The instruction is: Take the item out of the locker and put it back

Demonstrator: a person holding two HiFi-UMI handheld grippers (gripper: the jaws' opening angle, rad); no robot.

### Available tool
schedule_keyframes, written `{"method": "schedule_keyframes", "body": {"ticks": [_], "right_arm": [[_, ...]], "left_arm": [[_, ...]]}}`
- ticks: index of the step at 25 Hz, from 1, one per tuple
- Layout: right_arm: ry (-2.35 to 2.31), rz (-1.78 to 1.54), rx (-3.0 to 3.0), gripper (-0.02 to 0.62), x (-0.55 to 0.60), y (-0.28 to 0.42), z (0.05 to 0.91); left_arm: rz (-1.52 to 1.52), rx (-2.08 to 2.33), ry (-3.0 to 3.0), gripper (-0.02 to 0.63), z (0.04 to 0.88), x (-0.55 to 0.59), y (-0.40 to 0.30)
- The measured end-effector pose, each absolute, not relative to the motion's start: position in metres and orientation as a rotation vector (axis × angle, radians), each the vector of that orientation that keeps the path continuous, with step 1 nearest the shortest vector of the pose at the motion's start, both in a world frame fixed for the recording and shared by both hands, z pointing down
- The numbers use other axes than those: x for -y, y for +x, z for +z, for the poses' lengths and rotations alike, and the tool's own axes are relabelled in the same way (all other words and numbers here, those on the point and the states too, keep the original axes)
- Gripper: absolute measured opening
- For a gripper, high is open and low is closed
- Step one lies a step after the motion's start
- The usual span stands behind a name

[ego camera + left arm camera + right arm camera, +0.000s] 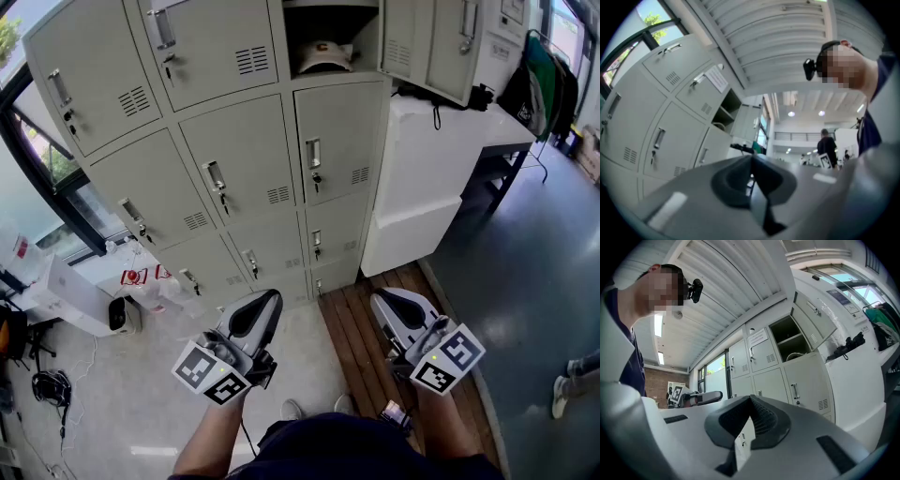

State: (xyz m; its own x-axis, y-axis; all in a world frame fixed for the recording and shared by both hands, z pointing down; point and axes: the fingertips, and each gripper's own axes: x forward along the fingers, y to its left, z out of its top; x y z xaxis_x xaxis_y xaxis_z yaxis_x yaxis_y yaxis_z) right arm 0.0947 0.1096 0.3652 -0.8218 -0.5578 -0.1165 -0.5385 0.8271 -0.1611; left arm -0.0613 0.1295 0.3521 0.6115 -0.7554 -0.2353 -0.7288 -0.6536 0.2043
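A cream cap [324, 57] lies in the open top locker compartment [323, 28], whose door [429, 42] swings out to the right. Both grippers hang low in front of the locker bank, well below and apart from the cap. My left gripper [266, 300] is shut with nothing between its jaws, and my right gripper [381, 303] is shut and empty too. In the right gripper view the closed gripper [751, 398] points up toward the open compartment [790, 340], where the cap's rim [799, 354] shows. In the left gripper view the closed gripper [751, 158] faces the same lockers [670, 136].
A white cabinet [422, 173] stands right of the lockers, with a black object [441, 94] on top. A wooden platform [361, 328] lies on the floor under the right gripper. White boxes [70, 295] and cables sit at the left. A person [828, 143] stands far off.
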Motion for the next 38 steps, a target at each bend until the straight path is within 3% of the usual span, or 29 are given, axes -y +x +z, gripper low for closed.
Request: {"method": "schedule_keyframes", "body": {"ticks": [24, 38], "right_arm": [[-0.768, -0.122, -2.880, 0.003, -0.081, 0.133, 0.360], [-0.782, -0.078, -2.921, 0.005, -0.011, 0.094, 0.357]], "left_arm": [[-0.450, 1.373, 2.724, 0.003, 0.352, -0.118, -0.021], [-0.482, 1.396, 2.711, 0.003, 0.353, -0.050, -0.064]]}}
